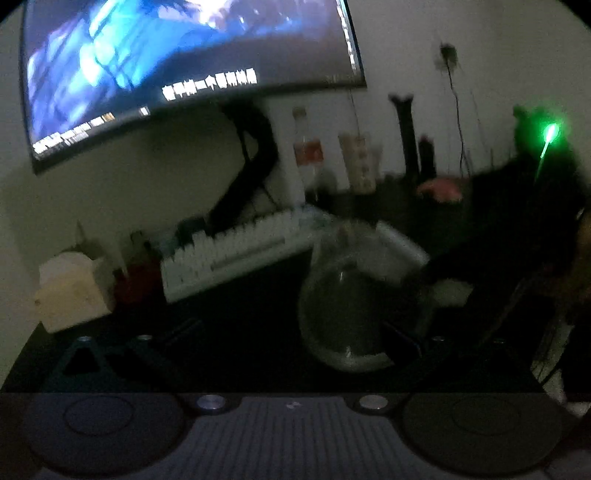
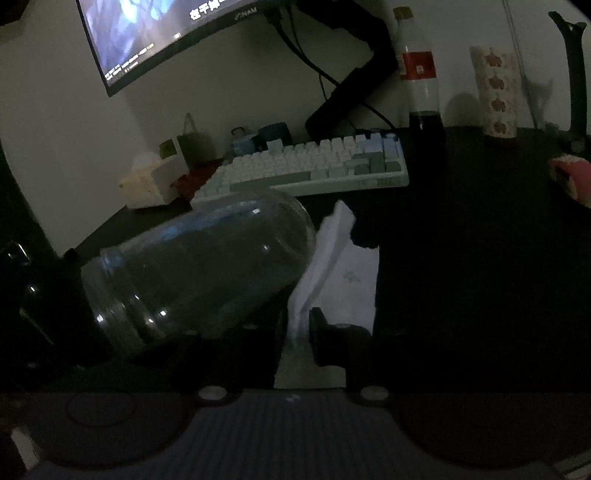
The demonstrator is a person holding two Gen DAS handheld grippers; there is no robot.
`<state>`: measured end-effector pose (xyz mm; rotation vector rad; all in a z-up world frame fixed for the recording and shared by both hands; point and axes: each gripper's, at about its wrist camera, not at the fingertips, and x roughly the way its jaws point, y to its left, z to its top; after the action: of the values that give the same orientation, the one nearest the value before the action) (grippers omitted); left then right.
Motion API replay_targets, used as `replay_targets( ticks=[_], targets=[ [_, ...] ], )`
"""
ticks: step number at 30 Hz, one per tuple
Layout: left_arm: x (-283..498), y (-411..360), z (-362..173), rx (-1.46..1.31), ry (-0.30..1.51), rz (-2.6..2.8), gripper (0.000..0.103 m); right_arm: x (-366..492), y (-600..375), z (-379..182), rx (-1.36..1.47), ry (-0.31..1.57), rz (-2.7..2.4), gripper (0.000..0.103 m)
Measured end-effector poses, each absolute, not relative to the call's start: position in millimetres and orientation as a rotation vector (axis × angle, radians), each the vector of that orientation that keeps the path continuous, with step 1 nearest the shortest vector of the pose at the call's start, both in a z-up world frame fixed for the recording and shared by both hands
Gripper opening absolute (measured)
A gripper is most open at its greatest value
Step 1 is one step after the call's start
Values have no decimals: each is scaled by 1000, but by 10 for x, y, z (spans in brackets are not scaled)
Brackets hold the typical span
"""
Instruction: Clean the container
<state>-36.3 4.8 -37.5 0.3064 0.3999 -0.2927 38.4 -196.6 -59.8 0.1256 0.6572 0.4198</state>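
Tilted glass jar (image 2: 199, 269) just left of right hand-held gripper (image 2: 299, 328), apparently clamped on white tissue (image 2: 332, 243).

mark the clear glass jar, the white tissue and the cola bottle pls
Clear glass jar (image 2: 207, 266): right wrist view, mid side wall.
White tissue (image 2: 334, 236): right wrist view, upper fold.
Clear plastic cola bottle with red label (image 2: 419, 66): right wrist view, on the label.

The left wrist view is motion-blurred, so the jar (image 1: 354, 310) and keyboard (image 1: 236, 251) smear. The monitor (image 2: 166, 33) is cut off by the top edge, and darkness hides the left tool (image 1: 258, 354) fingers.
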Motion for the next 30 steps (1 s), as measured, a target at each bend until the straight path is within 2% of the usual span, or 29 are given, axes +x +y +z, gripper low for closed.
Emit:
replay_targets(
  ticks=[2,4,6,7,8,9,11,12,16,26,27,29,30],
  targets=[
    [-256,43,-468,299,385,-281,103,400,-1947,-621,109,654,415,17],
    [-182,11,-543,266,342,-294,103,410,-1907,-628,102,648,421,7],
    [-132,-14,-609,217,307,-291,101,420,-1859,-628,96,639,431,5],
    [-112,-17,-626,190,301,-295,88,426,-1826,-622,93,629,435,4],
    [-92,-20,-638,164,298,-300,70,432,-1794,-616,90,619,439,4],
    [-47,-23,-649,134,313,-291,63,435,-1755,-607,84,613,442,4],
    [29,-44,-676,87,348,-256,39,453,-1674,-583,97,617,446,4],
    [54,-61,-695,91,351,-234,35,472,-1644,-573,109,619,441,4],
    [115,-160,-768,116,355,-125,32,631,-1558,-558,139,644,431,4],
    [85,-237,-804,46,346,-36,35,734,-1787,-646,232,675,397,5],
    [72,-212,-797,30,344,-42,37,726,-1807,-639,232,674,397,6],
    [41,-185,-789,17,332,-53,66,701,-1817,-623,229,671,400,8],
    [29,-178,-788,23,321,-56,67,687,-1817,-615,227,669,401,9]
  ],
)
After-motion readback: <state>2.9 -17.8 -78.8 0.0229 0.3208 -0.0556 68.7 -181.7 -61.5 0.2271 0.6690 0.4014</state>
